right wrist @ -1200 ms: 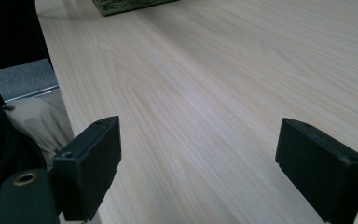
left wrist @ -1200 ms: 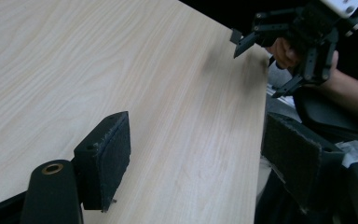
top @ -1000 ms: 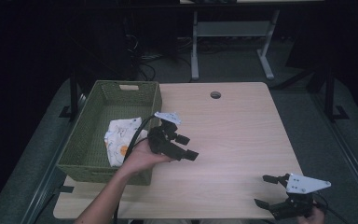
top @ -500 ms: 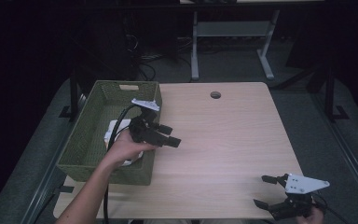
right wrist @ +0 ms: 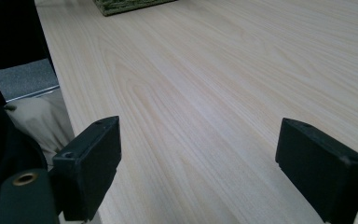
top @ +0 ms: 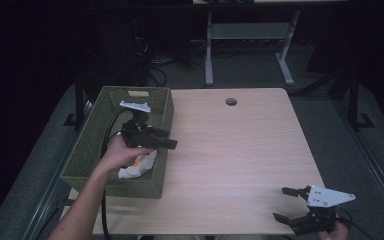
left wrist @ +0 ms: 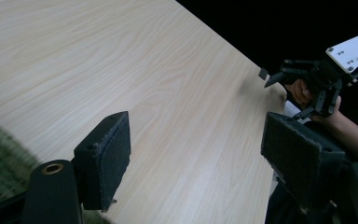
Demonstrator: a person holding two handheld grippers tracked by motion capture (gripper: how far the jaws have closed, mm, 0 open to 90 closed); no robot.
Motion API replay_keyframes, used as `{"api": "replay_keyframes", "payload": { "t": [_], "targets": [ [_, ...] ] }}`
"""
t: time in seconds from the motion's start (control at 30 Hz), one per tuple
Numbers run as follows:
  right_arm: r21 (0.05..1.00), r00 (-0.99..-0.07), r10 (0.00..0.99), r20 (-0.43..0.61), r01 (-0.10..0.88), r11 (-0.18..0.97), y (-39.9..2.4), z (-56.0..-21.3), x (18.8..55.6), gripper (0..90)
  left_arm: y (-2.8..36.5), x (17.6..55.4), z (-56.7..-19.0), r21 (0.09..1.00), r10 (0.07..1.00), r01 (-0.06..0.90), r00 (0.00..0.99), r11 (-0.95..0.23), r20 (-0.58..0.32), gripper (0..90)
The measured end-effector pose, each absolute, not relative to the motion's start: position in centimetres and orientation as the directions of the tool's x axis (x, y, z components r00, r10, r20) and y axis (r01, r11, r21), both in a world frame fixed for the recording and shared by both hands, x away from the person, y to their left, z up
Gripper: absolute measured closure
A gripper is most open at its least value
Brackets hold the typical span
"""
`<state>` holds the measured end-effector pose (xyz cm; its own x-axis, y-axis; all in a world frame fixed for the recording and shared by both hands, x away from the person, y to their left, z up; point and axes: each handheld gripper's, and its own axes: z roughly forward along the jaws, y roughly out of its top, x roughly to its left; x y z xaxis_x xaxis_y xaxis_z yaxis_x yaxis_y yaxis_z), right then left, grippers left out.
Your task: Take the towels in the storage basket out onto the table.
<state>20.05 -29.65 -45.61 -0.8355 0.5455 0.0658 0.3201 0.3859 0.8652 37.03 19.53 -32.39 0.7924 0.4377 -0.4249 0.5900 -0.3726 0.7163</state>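
Dark floor and black shadow ring a pale wooden table (top: 240,150), with the legs of a grey desk frame (top: 250,45) and loose cables beyond its far edge. Seen from the high view and starting at 9 o'clock, a green woven basket (top: 87,150) stands on the table's left edge, long side running away from the person, with a cut-out handle in its far wall. Inside it, toward the near end, lies a crumpled white packet (top: 140,165) with an orange mark; what else the basket holds is hidden by the hand. The person's left hand (top: 117,152) reaches in from 7 o'clock and holds the left gripper (top: 165,142) above the basket's right wall, its jaws pointing toward 3 o'clock over the bare wood. In the left gripper view those jaws stand wide apart with nothing between them, the basket's green weave (left wrist: 0,154) blurred at the lower left. Toward 12 o'clock a small round hole (top: 231,101) sits in the tabletop near its far edge. At 5 o'clock, by the table's near right corner, the right gripper (top: 289,204) is held low, jaws pointing toward 9 o'clock. They are spread wide and empty in the right gripper view, with only wood grain between the pads (right wrist: 93,161) and a corner of the basket at the top.
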Motion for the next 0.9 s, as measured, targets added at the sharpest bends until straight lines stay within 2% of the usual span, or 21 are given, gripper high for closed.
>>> {"api": "replay_keyframes", "payload": {
  "t": [0.37, 0.87, 0.9],
  "targets": [
    [0.866, -0.835, 0.546, 0.066, 0.320, 0.384, -29.7, -45.6, 20.0, 13.8, 22.6, 37.7, -32.7, 0.706, 0.486, 0.622, 0.758, -0.338, -0.435, 25.6],
    [0.866, -0.835, 0.546, 0.065, 0.320, 0.385, -29.7, -45.6, 20.0, 13.8, 27.1, 38.3, -34.0, 0.679, 0.636, 0.685, 0.653, -0.263, -0.412, 25.5],
    [0.864, -0.833, 0.548, 0.070, 0.325, 0.384, -29.7, -45.6, 20.0, 13.8, 27.7, 38.5, -34.4, 0.666, 0.671, 0.698, 0.629, -0.263, -0.394, 25.4]
  ]
}}
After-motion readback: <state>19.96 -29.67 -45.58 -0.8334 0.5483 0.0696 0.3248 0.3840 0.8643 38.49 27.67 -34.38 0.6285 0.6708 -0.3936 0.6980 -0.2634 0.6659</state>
